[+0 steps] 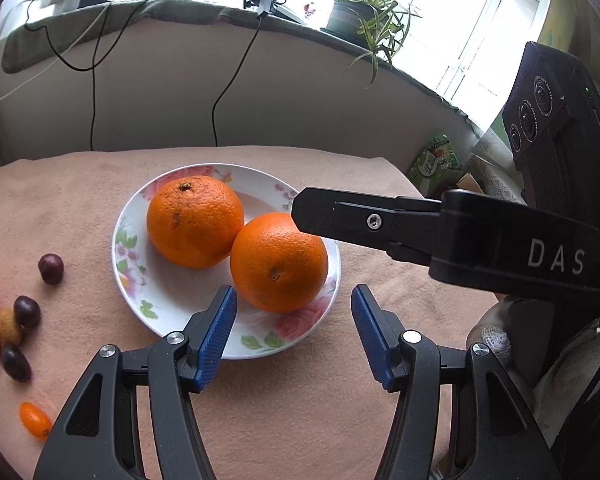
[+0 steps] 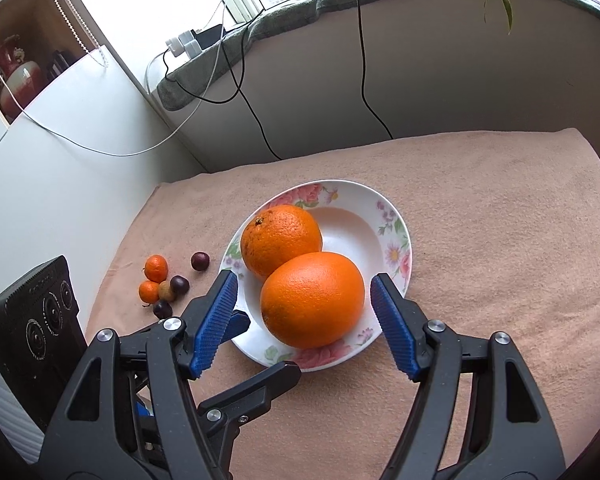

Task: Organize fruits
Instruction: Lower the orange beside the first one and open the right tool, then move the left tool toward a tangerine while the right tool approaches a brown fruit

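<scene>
Two large oranges are sitting on the flowered plate (image 2: 396, 240), which serves as the landmark here: the far orange (image 2: 281, 239) toward the plate's back left, the near orange (image 2: 313, 299) at its front, the two touching. The right tool (image 2: 305, 322) is hanging spread on either side of the near orange, its blue pads (image 2: 394, 326) flanking the fruit but, as far as the right wrist view shows, not pressing on it; it looks released rather than grasping. The left tool (image 1: 294, 334) is hovering over the plate's near rim, also released, with nothing between its pads. Left of the plate, on the peach cloth covering the desk (image 2: 500, 220), the small fruit is lying loose: two small mandarins (image 2: 156, 268), several dark plums (image 1: 51, 268), a pale brownish round fruit (image 1: 8, 326) among them, and one small oval orange fruit (image 1: 35, 420) nearer the camera in the left wrist view. Judgement: the large oranges appear placed, while the whole small cluster is waiting, so the task is looking roughly a third done. The plate's right half is remaining free for it.
</scene>
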`<state>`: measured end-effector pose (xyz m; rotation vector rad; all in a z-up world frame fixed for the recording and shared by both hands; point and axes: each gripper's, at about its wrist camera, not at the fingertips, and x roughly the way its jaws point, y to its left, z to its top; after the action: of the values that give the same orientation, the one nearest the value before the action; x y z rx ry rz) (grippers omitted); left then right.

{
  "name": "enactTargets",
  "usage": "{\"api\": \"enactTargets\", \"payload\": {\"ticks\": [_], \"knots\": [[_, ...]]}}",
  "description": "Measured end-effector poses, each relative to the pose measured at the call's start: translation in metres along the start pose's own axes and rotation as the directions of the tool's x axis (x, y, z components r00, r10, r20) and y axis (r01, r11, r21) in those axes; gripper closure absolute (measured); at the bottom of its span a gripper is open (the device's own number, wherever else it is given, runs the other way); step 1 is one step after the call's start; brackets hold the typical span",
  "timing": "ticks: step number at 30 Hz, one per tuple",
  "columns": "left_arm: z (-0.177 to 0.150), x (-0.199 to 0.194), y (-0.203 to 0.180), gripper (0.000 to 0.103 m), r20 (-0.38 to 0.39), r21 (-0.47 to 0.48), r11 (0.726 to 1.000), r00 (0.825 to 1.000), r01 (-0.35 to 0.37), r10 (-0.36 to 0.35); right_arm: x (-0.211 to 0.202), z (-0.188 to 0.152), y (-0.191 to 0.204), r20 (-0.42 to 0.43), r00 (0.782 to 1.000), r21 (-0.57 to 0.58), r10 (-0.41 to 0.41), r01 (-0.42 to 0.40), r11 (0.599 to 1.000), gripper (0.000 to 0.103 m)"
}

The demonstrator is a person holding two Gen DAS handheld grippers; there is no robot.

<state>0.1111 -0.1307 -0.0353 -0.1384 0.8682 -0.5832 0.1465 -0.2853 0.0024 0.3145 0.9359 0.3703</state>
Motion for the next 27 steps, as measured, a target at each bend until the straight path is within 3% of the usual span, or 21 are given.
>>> {"api": "enactTargets", "payload": {"ticks": [13, 18, 20, 27], "knots": [[-0.011, -0.031, 0.023, 0.041, 0.048, -0.025, 0.999, 0.998, -0.044, 0.045, -0.013, -0.005, 0.001, 0.081, 0.996, 0.018, -0.029, 0.027, 0.999, 0.023], [-0.019, -0.052, 0.038, 0.04, 0.088, -0.034, 0.995, 0.991, -0.097, 0.1, -0.02, -0.009, 0.008, 0.127, 0.992, 0.014, -0.012, 0.011, 1.0, 0.022], [-0.023, -0.062, 0.046, 0.04, 0.101, -0.037, 0.992, 0.987, -0.124, 0.127, -0.022, -0.012, 0.013, 0.143, 0.99, 0.001, -0.015, 0.015, 1.0, 0.016], [-0.047, -0.098, 0.084, 0.04, 0.132, -0.104, 0.972, 0.966, -0.211, 0.224, -0.026, -0.023, 0.041, 0.18, 0.984, -0.108, -0.012, 0.032, 0.994, 0.009]]}}
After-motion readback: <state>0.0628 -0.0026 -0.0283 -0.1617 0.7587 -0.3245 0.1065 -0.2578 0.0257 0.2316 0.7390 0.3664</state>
